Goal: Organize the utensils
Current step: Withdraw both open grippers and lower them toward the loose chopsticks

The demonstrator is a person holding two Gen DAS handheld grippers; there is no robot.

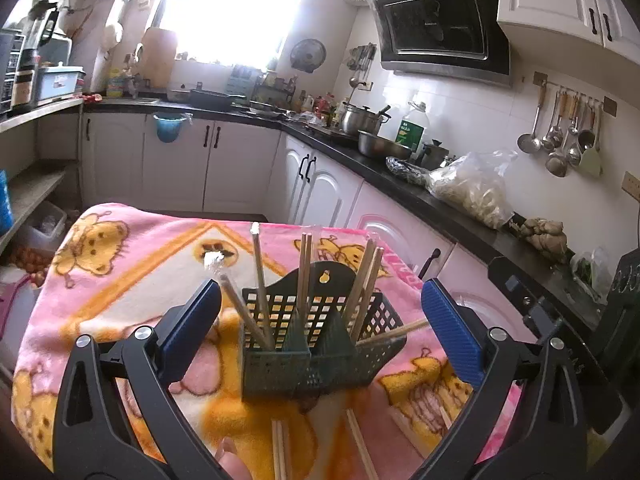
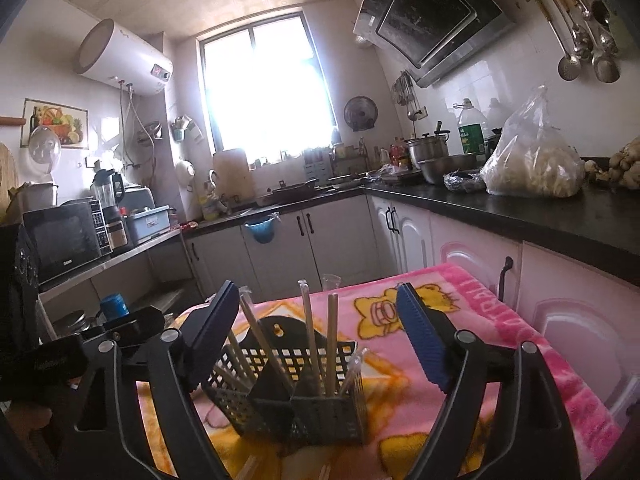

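Note:
A dark green plastic utensil basket [image 1: 316, 352] with several compartments stands on a pink cartoon blanket [image 1: 132, 264]. Several wooden chopsticks [image 1: 304, 272] stand upright in it, some in clear wrappers. One chopstick [image 1: 394, 334] pokes out sideways at its right. Loose chopsticks [image 1: 280, 452] lie on the blanket in front of the basket. My left gripper [image 1: 320, 286] is open, its blue pads on either side of the basket and apart from it. In the right wrist view, my right gripper [image 2: 317, 288] is also open, straddling the same basket [image 2: 292, 396] with nothing between its fingers.
A black counter [image 1: 400, 184] with a plastic bag [image 1: 468, 188], pots and an oil bottle runs along the right over white cabinets [image 1: 320, 196]. Shelves with a microwave [image 2: 64, 236] stand at the left. A black device part [image 2: 60, 356] sits at the right view's left edge.

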